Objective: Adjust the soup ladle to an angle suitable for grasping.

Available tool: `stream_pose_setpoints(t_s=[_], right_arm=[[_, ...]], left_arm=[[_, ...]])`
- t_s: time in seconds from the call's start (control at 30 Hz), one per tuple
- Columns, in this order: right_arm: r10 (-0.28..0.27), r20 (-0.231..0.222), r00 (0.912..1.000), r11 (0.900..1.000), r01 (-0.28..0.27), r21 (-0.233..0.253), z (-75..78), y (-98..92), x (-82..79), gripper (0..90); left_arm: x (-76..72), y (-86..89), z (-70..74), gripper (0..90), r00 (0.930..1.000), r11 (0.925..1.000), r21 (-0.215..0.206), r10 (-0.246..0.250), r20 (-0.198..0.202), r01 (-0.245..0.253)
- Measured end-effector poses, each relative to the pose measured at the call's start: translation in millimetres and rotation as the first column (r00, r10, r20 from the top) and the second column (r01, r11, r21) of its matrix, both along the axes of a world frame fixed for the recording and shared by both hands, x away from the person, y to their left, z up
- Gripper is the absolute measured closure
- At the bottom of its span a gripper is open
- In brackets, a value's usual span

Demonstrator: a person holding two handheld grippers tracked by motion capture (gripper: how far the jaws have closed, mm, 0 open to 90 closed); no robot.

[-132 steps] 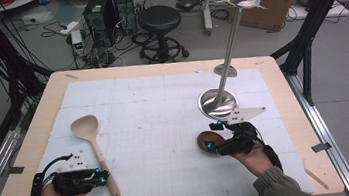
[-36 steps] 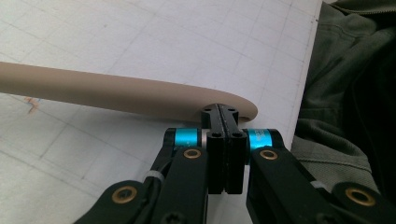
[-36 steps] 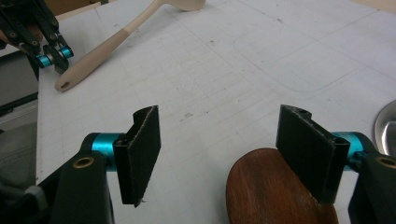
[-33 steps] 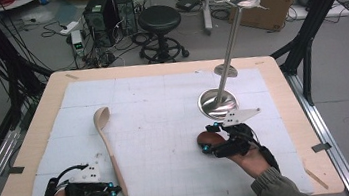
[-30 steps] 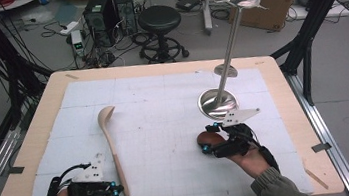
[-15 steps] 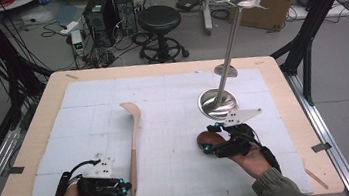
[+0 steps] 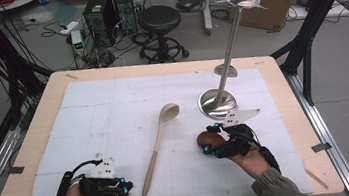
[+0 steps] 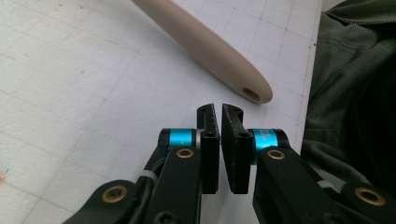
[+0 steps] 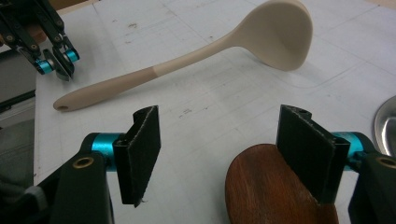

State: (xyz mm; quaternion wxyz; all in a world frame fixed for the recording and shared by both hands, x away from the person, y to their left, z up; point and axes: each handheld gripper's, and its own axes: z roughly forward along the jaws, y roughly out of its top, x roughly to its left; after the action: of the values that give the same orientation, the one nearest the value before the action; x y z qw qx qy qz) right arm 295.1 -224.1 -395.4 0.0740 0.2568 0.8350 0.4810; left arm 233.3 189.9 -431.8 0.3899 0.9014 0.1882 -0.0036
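Near the front edge of the table (image 7: 40, 124), the left gripper (image 7: 123, 187) sits with jaws nearly closed on nothing, just beside the ladle (image 7: 159, 135) handle's end, perhaps after nudging it. The right gripper (image 7: 207, 140) rests wide open over a dark wooden spoon (image 9: 275, 191).

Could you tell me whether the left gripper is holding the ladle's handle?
No, the left gripper is shut on nothing, and the ladle handle lies just beyond its tips.
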Motion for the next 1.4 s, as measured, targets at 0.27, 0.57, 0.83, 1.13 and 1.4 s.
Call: stream_pose_setpoints(t_s=[0.27, 0.57, 0.83, 1.13, 1.4], right_arm=[[0.0, -0.002, 1.0, 1.0, 0.0, -0.002, -0.1, 0.3, -0.3, 29.8], [0.002, -0.003, 1.0, 1.0, -0.002, -0.004, -0.6, 1.0, -0.1, 29.8], [0.001, -0.005, 1.0, 1.0, -0.001, -0.005, -0.7, 1.1, -0.1, 29.8], [0.002, -0.006, 1.0, 1.0, -0.002, -0.004, -0.8, 1.3, -0.2, 29.8], [0.004, -0.001, 1.0, 1.0, -0.004, -0.006, -1.0, 2.0, 0.1, 29.8]], left_arm=[[0.2, 1.9, 0.7, 84.0, 0.9999, 1.0, 0.0, 0.008, 0.006, -0.008], [0.0, 0.6, 0.0, 83.9, 0.9999, 0.9999, -0.002, 0.014, 0.004, -0.014], [0.8, 2.3, 2.1, 83.0, 0.9996, 0.9997, -0.007, 0.024, 0.015, -0.024], [2.2, 3.0, 4.3, 80.1, 0.9986, 0.9987, -0.02, 0.047, 0.023, -0.046], [4.9, -1.4, 6.2, 79.5, 0.9985, 0.9981, -0.039, 0.048, 0.027, -0.047]])
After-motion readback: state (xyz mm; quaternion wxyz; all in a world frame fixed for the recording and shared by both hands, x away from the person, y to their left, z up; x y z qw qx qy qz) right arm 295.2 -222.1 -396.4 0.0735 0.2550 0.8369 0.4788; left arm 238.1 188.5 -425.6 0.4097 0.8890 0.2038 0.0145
